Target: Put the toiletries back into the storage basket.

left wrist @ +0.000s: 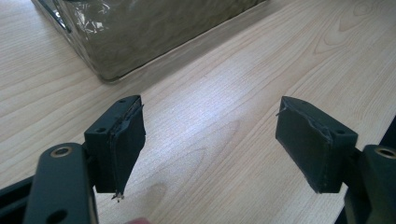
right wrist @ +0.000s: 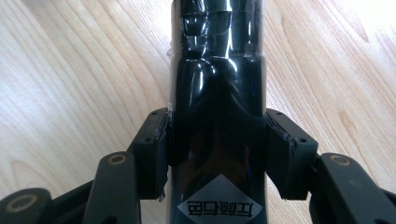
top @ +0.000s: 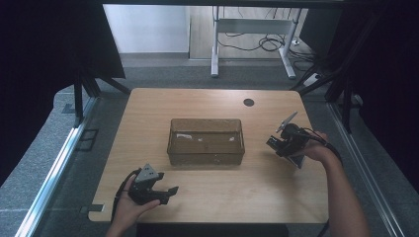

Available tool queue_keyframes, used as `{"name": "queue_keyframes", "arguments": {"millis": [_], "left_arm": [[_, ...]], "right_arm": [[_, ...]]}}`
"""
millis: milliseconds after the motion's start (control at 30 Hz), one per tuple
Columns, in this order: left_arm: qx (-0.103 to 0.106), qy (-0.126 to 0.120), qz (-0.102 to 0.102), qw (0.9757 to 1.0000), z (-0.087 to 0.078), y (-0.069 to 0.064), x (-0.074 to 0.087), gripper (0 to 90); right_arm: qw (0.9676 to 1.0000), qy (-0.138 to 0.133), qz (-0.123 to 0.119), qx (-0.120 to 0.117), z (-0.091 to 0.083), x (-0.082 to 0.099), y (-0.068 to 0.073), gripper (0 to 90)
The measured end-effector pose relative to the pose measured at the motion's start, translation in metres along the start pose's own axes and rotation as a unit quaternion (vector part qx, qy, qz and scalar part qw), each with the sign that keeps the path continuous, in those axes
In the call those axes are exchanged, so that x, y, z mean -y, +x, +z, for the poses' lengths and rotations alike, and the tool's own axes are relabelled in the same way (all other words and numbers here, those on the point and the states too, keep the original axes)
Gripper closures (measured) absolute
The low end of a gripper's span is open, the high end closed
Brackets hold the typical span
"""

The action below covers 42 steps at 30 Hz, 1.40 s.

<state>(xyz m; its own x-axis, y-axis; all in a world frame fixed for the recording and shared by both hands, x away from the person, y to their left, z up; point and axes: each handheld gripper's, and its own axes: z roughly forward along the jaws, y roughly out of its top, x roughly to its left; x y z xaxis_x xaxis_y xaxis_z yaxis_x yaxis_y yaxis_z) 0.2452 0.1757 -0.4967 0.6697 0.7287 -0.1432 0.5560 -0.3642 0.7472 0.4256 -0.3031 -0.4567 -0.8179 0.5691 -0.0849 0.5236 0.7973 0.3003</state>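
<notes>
We hold a glossy black bottle (right wrist: 217, 116) clamped between the jaws of our right gripper (top: 285, 143), right of the clear bin (top: 206, 142), probably ready to drop it in. It fills the gap, pads touching both sides. Our left gripper (top: 160, 190) waits near-left, jaws spread and empty.

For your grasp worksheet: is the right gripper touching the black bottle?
Touching. The right gripper view shows both jaws pressed against the sides of the bottle, right gripper closed on it.
</notes>
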Motion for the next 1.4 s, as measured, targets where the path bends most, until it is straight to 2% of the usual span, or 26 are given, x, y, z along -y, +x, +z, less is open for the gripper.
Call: {"name": "queue_keyframes", "arguments": {"millis": [233, 633, 767, 933, 1000, 1400], "left_arm": [[-0.001, -0.002, 0.001, 1.0000, 0.000, -0.001, -0.001, 24.4], [-0.001, -0.002, 0.001, 1.0000, 0.001, -0.002, -0.001, 24.4], [0.000, -0.002, 0.001, 1.0000, 0.001, -0.002, -0.001, 24.4], [0.003, 0.001, 0.002, 1.0000, 0.002, -0.003, -0.001, 24.4], [0.003, 0.001, 0.003, 1.0000, 0.002, -0.004, -0.001, 24.4], [0.004, -0.001, 0.004, 1.0000, 0.002, -0.004, -0.001, 24.4]], "right_arm": [[1.0000, -0.003, -0.005, -0.003, -0.006, -0.001, 0.003, 46.2], [0.9990, -0.032, -0.027, -0.013, -0.026, -0.014, 0.010, 46.2], [0.9978, -0.049, -0.039, -0.020, -0.036, -0.025, 0.015, 46.2], [0.9969, -0.055, -0.055, -0.016, -0.044, -0.036, 0.022, 46.2], [0.9956, -0.064, -0.067, -0.018, -0.049, -0.046, 0.028, 46.3], [0.9920, -0.080, -0.094, -0.027, -0.059, -0.075, 0.041, 46.3]]}}
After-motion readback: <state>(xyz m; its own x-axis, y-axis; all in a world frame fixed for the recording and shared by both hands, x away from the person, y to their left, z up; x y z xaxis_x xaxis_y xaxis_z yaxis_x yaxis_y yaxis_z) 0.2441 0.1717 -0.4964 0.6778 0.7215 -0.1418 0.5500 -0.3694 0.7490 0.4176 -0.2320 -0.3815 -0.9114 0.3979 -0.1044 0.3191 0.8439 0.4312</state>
